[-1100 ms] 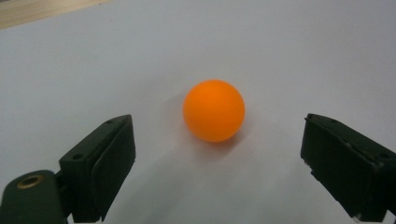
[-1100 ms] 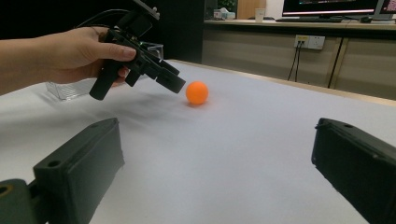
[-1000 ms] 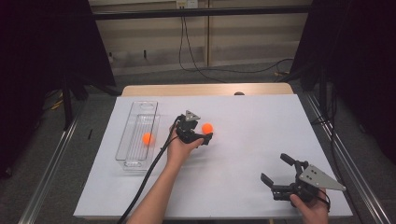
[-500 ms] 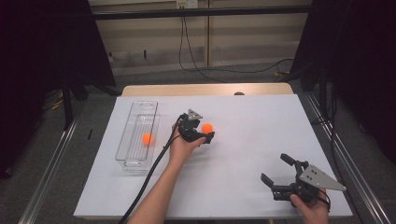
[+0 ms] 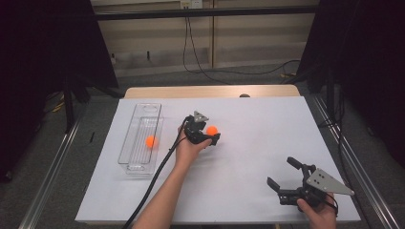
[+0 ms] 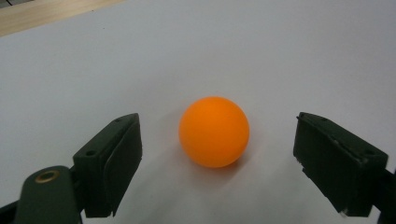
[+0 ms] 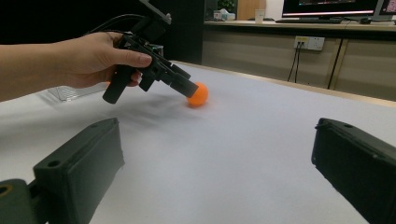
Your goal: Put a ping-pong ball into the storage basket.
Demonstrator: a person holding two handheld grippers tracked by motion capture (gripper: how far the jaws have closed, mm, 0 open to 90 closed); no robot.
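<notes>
An orange ball [image 6: 214, 131] rests on the white table sheet between the jaws of my left gripper [image 6: 217, 127]. The jaws have just been closing, but a gap remains on each side, so the pads do not touch the ball. From above, the left gripper [image 5: 210, 136] sits at mid-table with this ball [image 5: 211, 130] at its tips. The right gripper view shows that gripper [image 7: 187, 88] angled down at the ball [image 7: 199, 94]. My right gripper [image 5: 280, 172] stands open near the front right edge, with nothing between its jaws [image 7: 215, 140].
A clear plastic tray [image 5: 126, 140] lies lengthwise on the left of the sheet and holds a second orange ball [image 5: 151, 141]. A black cable [image 5: 157, 176] trails from the left gripper along the forearm. The wooden table edge [image 5: 210, 91] runs along the far side.
The left gripper has edged slightly closer around the orange ball. The right gripper and both balls have kept their places.
</notes>
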